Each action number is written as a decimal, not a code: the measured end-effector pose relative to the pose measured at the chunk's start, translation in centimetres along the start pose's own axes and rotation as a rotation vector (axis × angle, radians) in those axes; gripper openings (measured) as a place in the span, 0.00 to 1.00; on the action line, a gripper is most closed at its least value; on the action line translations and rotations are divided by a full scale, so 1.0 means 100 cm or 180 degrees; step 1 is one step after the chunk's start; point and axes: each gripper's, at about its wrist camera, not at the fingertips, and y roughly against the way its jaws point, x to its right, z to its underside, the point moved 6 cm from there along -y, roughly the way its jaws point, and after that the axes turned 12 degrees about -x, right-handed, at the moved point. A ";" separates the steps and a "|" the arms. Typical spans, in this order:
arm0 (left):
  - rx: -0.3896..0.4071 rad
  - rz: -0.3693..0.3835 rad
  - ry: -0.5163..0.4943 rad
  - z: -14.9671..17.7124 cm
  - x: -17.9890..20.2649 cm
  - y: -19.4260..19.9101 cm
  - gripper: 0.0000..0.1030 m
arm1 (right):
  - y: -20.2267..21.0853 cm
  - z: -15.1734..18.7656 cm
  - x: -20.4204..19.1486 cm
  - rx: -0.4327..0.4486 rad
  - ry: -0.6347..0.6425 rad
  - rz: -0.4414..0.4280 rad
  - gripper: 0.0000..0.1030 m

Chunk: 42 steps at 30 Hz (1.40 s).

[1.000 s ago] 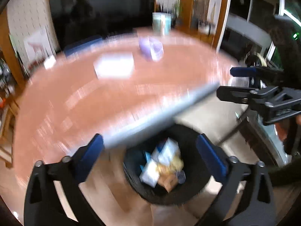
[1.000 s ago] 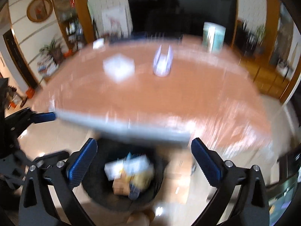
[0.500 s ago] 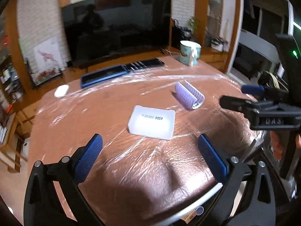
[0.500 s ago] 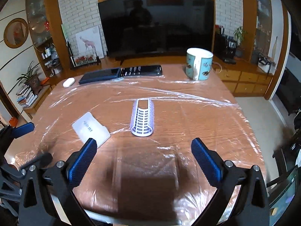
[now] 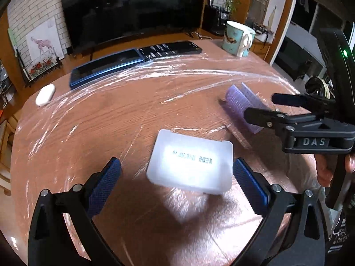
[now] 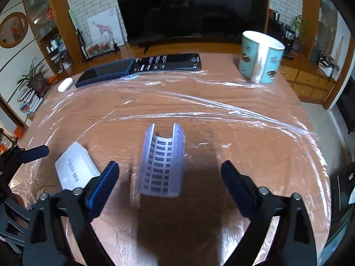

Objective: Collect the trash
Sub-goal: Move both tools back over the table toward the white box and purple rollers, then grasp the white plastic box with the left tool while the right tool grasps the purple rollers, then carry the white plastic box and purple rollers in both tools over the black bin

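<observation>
A flat white plastic box [image 5: 192, 163] with a printed label lies on the wrapped wooden table, right in front of my open left gripper [image 5: 177, 182], between its blue pads. It also shows in the right wrist view [image 6: 75, 168]. A curved purple ribbed plastic piece [image 6: 163, 163] lies in front of my open right gripper [image 6: 169, 184]. In the left wrist view the purple piece [image 5: 240, 104] lies behind the right gripper [image 5: 266, 107].
A teal mug [image 6: 260, 56] stands at the far right. A black remote [image 6: 167, 62], a blue phone [image 6: 104, 75] and a white earbud case [image 6: 65, 84] lie along the far edge. A television [image 6: 190, 6] stands behind. Clear film [image 6: 199, 110] covers the table [image 6: 255, 144].
Both grippers have swung up from the trash bin under the table edge and moved in over the table. The white box and the purple piece are now much closer.
</observation>
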 end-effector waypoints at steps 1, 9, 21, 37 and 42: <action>-0.0017 -0.0010 -0.0049 -0.001 0.002 -0.003 0.98 | -0.003 -0.001 0.000 -0.0024 0.0007 -0.0025 0.86; -0.0177 -0.0017 -0.0251 -0.003 0.010 -0.021 0.96 | -0.020 -0.006 -0.007 -0.0149 0.0126 -0.0141 0.77; -0.0152 -0.0144 -0.0252 -0.004 0.012 -0.021 0.80 | -0.018 -0.007 -0.006 -0.0092 0.0097 -0.0260 0.42; -0.0103 -0.0105 0.0097 0.006 0.002 -0.002 0.80 | 0.008 0.010 -0.005 -0.0055 -0.0067 -0.0635 0.42; -0.0053 -0.0091 0.0149 0.011 0.000 0.008 0.80 | 0.021 0.020 -0.008 -0.0036 -0.0057 -0.0708 0.42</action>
